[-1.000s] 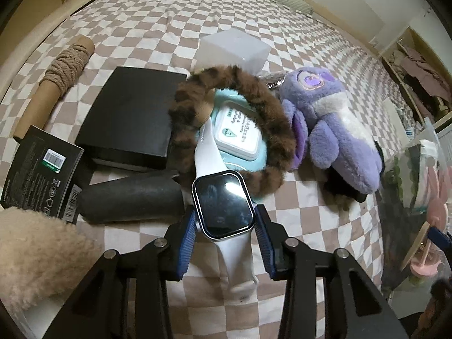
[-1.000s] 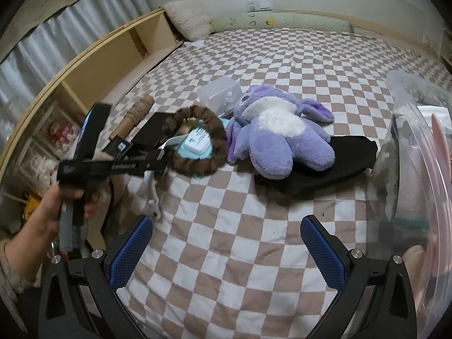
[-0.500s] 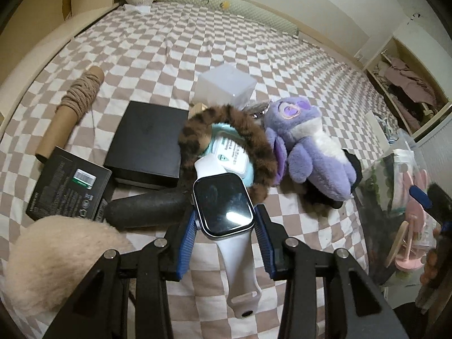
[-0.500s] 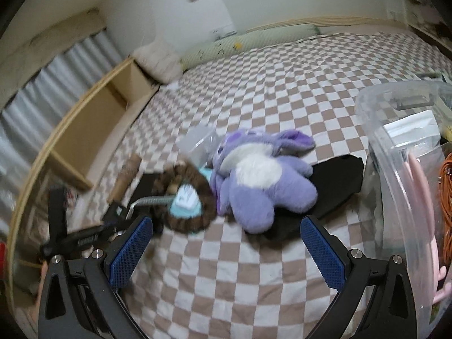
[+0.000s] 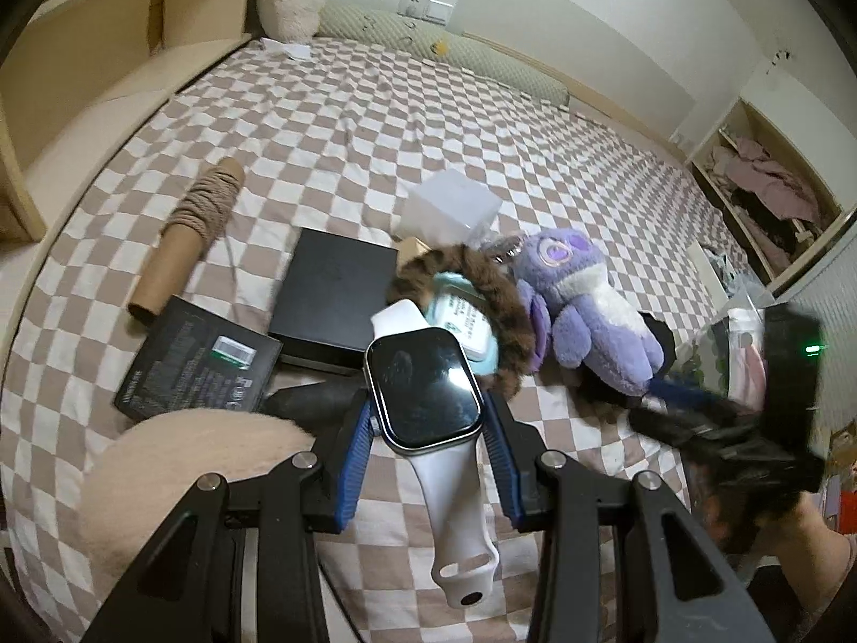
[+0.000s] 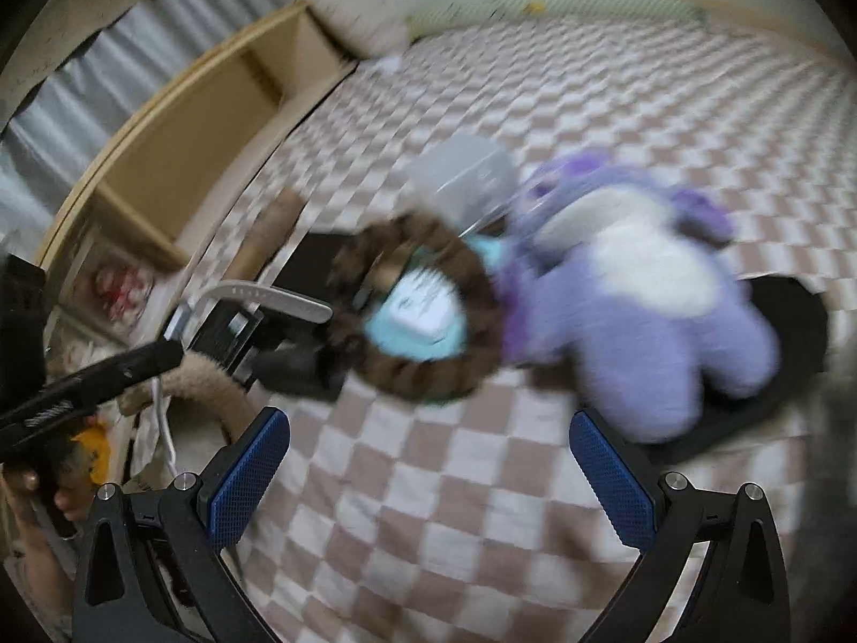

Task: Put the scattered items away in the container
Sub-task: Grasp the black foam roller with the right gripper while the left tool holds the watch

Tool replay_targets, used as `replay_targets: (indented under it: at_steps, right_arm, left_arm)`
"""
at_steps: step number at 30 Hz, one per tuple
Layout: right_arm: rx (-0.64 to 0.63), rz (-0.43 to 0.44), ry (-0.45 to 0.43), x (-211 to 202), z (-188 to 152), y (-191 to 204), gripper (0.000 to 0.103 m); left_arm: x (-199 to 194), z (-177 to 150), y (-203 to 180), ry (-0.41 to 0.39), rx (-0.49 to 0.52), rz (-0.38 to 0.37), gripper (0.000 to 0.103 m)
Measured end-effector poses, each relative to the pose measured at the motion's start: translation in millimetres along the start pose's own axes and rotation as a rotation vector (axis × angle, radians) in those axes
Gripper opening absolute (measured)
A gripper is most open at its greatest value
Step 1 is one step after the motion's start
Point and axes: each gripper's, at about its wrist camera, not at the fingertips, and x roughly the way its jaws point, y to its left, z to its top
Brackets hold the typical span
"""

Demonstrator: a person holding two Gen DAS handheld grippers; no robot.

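White-strapped smartwatch with a black square screen (image 5: 423, 394), pinched by the left gripper (image 5: 428, 428) above the brown-and-white checked bedspread (image 5: 375, 118). Right gripper (image 6: 434, 461) spread, empty. Behind: black printed carton (image 5: 195, 361), lettering illegible; purple plush toy (image 5: 584, 305).

We see a smartwatch (image 5: 423, 394) with glossy glass face and smooth matt white strap, a fuzzy purple plush toy (image 5: 586, 311), a furry brown scrunchie (image 5: 498, 294), and a checkered cloth bedsheet (image 5: 375, 123).
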Motion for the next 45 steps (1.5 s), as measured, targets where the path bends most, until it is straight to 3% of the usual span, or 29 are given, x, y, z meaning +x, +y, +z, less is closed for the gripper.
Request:
replay_targets:
  at_steps: [5,7,9,18,21,25,28,32,35,38,41,45]
  right_arm:
    - [-0.055,0.068,0.072,48,7,26,0.102]
    - [-0.057,0.111,0.075,66,11,35,0.087]
    - [-0.047,0.147,0.077,83,15,42,0.08]
    - [-0.039,0.236,0.085,132,14,60,0.057]
    - [-0.023,0.279,0.116,143,11,60,0.04]
    - [-0.043,0.324,0.128,145,10,68,0.027]
    - [-0.063,0.436,0.155,139,11,75,0.015]
    - [-0.168,0.446,0.16,135,10,97,0.014]
    - [-0.135,0.412,0.186,151,8,100,0.014]
    - [-0.048,0.432,0.195,162,10,96,0.012]
    - [-0.023,0.452,0.194,156,13,97,0.007]
    - [-0.029,0.424,0.175,137,20,91,0.007]
  left_arm:
    - [-20,2,14,-0.049,-0.026,0.01,0.04]
    - [-27,2,18,-0.063,-0.036,0.007,0.04]
    - [-34,3,20,-0.08,-0.035,0.017,0.04]
    - [-44,2,23,-0.104,-0.026,0.028,0.04]
    - [-43,1,24,-0.096,-0.02,0.028,0.04]
    - [-42,0,23,-0.083,-0.012,0.025,0.04]
    - [-42,0,22,-0.084,-0.009,0.023,0.04]
    - [-43,0,22,-0.089,-0.011,0.027,0.04]
    - [-42,-1,21,-0.087,-0.01,0.032,0.04]
    - [-42,-1,20,-0.083,-0.015,0.035,0.04]
    - [-43,0,20,-0.086,-0.012,0.034,0.04]
    - [-48,0,15,-0.099,-0.009,0.032,0.04]
